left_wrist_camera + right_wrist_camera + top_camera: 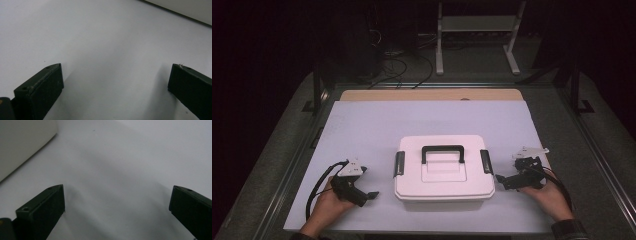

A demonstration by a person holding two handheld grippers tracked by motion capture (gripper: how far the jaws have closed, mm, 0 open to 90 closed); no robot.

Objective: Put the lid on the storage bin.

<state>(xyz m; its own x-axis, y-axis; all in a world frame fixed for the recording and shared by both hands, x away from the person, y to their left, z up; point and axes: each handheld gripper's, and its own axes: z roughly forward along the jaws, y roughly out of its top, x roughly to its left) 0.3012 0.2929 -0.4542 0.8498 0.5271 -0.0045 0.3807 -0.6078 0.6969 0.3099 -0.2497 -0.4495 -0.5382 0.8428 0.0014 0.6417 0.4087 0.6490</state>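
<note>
Storage box, white plastic with a black carry handle on the lid and a black latch on each short side, sits near the middle of the white mat, toward the person's edge. Lid is on. Left latch and right latch both look folded flat against the box, so I'd judge it as closed and untouched.

Left gripper rests low on the mat just left of the box, apart from it, jaws spread wide with nothing between them. In the left gripper view the jaw tips frame bare mat, and the box edge crosses the top right corner.

Right gripper sits just right of the box, tips close to its lower right corner; can't tell from above whether they touch. Also spread wide and empty. In the right gripper view the box wall is at upper left, clear of the jaws.

Progress: effectively zero. Both grippers are staged either side, no contact confirmed, no latch lifted, handle down. Likely remaining: work both latches, then lift the lid or carry the box by its handle.
</note>
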